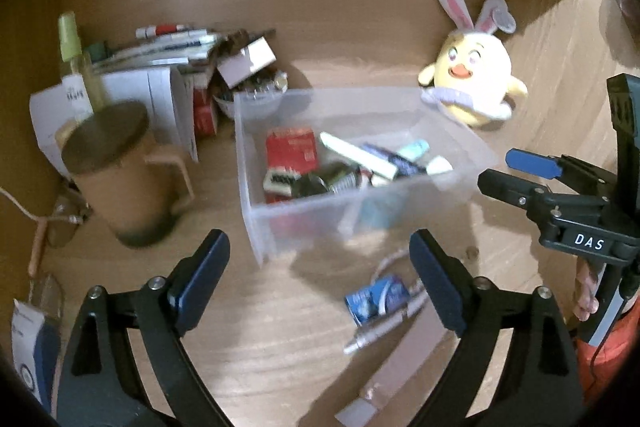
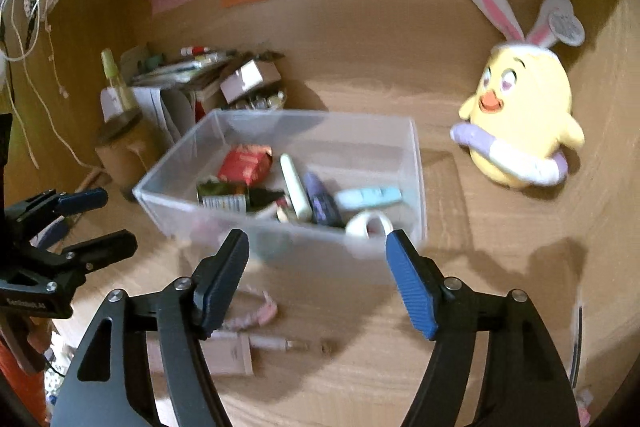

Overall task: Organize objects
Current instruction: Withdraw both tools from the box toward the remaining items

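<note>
Both claws hang spread and empty over the desk (image 1: 280, 347) — the left gripper (image 1: 320, 267) and the right gripper (image 2: 316, 263) each face the clear bin (image 2: 416, 163) from its near side. The bin sits mid-desk, holding a red box (image 2: 245, 163), markers and a tape roll (image 2: 370, 223). A blue packet (image 1: 376, 299) and a pen (image 1: 384, 327) lie on the desk just in front of it — a yellow plush chick (image 2: 520, 115) stands toward the back right corner.

clear plastic bin (image 2: 224, 131) | upright on desk | holds red packet (image 2: 245, 163), white tube (image 2: 295, 187), tape roll (image 2: 370, 223)
</note>
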{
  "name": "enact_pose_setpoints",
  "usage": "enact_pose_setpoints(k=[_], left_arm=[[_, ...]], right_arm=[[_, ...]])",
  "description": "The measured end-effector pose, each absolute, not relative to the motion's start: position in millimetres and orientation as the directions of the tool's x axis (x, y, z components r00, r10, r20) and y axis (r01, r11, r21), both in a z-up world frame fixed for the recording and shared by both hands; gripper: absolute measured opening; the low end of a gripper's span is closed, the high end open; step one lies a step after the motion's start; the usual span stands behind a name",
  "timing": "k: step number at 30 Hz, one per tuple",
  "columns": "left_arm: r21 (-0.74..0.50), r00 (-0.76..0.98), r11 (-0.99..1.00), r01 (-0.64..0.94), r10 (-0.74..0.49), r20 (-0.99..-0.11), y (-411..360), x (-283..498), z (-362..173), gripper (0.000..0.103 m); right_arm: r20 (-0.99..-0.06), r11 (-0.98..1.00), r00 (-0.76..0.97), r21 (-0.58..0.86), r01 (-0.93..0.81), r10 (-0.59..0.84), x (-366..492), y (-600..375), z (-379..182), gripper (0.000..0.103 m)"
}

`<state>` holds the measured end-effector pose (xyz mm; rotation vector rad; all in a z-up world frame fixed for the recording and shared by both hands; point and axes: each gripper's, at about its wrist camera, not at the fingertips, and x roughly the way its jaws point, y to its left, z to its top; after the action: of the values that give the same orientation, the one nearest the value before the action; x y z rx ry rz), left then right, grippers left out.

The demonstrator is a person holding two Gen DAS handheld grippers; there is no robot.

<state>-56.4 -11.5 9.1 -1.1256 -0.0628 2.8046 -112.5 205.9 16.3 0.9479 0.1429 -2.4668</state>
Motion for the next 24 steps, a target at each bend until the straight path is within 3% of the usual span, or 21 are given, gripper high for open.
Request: enact_pose_setpoints(k=[15, 19, 24], left_arm=[[-0.104, -0.589, -0.982, -0.155, 0.177, -0.788, 18.6, -58.5, -45.2, 0.089], [-0.118, -0.571, -0.979, -0.165, 0.193, -0.798, 27.1, -64.3, -49.2, 0.087], [-0.122, -0.539, -0.976, -0.182, 0.203, -0.818, 37.1, -70.5, -53.5, 0.070]], right_arm=[[-0.772, -0.894, -0.542, 0.074, 0.443, -0.332, -95.2, 229.6, -48.2, 0.067], [-0.781, -0.890, -0.529, 0.074, 0.451, -0.333, -95.8, 228.0, -54.0, 0.058], [-0.791, -0.883, -0.516, 0.064, 0.466, -0.330, -98.3, 222.0, -58.4, 0.040]])
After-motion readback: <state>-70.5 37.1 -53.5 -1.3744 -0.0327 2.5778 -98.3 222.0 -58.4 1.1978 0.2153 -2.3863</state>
